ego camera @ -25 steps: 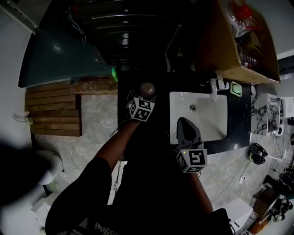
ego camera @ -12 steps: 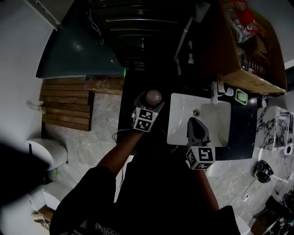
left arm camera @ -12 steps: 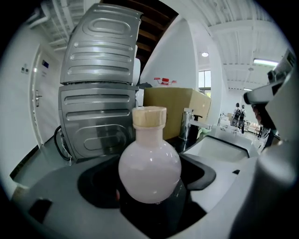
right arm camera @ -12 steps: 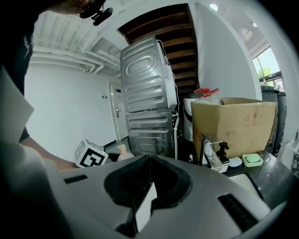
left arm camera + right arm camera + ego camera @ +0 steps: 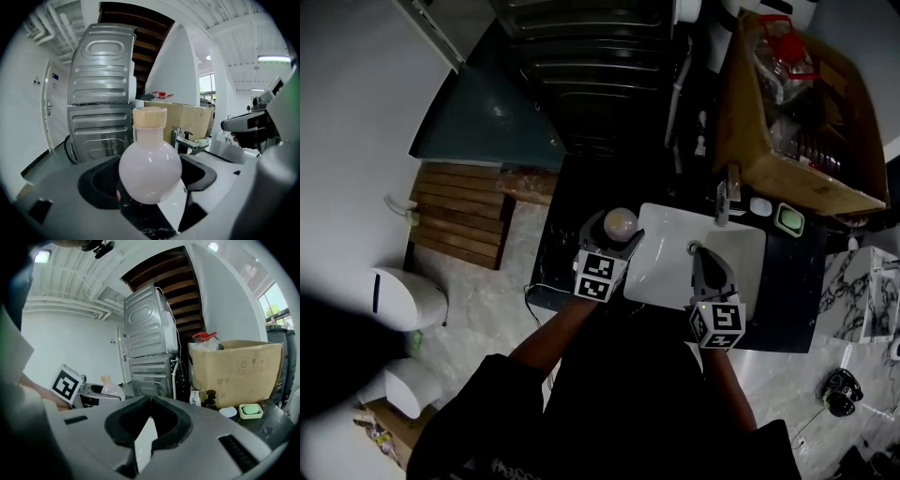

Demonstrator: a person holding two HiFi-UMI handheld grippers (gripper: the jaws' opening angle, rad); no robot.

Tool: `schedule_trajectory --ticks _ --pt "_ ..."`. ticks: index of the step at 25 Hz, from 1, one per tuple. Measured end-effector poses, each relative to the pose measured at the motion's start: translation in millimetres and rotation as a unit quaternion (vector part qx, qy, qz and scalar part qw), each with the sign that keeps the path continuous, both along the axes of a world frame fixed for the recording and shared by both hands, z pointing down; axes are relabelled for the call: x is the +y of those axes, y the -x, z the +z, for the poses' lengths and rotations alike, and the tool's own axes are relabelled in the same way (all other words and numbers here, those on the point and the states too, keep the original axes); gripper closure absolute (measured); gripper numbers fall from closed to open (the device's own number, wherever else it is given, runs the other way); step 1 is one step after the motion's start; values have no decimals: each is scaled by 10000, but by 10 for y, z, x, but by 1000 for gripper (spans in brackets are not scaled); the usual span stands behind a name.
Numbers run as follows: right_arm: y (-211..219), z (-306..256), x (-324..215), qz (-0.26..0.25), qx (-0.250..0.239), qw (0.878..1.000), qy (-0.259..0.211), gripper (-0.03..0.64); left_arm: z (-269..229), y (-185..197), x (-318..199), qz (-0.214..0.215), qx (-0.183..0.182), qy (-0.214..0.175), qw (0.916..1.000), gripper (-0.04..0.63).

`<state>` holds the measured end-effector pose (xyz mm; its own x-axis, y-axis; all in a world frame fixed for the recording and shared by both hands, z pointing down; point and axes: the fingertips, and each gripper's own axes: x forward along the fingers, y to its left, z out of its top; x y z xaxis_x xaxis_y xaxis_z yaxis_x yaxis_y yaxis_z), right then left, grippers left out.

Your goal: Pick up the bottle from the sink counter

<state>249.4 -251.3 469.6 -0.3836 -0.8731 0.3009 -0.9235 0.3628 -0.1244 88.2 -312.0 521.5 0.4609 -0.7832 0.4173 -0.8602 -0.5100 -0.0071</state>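
Left of the white sink [image 5: 741, 248], above the dark counter [image 5: 561, 246], the left gripper [image 5: 615, 236] pinches the round pink bottle [image 5: 150, 164] upright; over the sink, the right gripper [image 5: 150, 401] is pressed together, empty; the grasp looks made; next, a steady upward lift.

The dark worktop [image 5: 787, 281] has a white sink basin [image 5: 670, 248] set into it, with a faucet [image 5: 724, 199] at the back rim. Beside the faucet lie a small white dish [image 5: 760, 206] and a green soap dish [image 5: 788, 220]. A cardboard box [image 5: 806, 141] stands behind them.
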Motion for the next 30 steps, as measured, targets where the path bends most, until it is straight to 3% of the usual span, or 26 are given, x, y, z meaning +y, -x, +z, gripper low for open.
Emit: schedule_trajectory --ticks 4,13,20,30 --pt "-305 -47 21 -11 -46 10000 -82 578 -130 -297 232 -62 251 81 9996 218" --pt "-969 -48 124 79 109 9996 -248 578 -258 -885 593 -167 339 -72 9993 218" --pt "-1433 -22 205 240 275 9987 -355 578 -363 -998 762 -464 370 -284 9978 218" --pt "-1658 25 296 385 678 9961 -418 580 -361 -1030 939 -603 316 -334 9971 218"
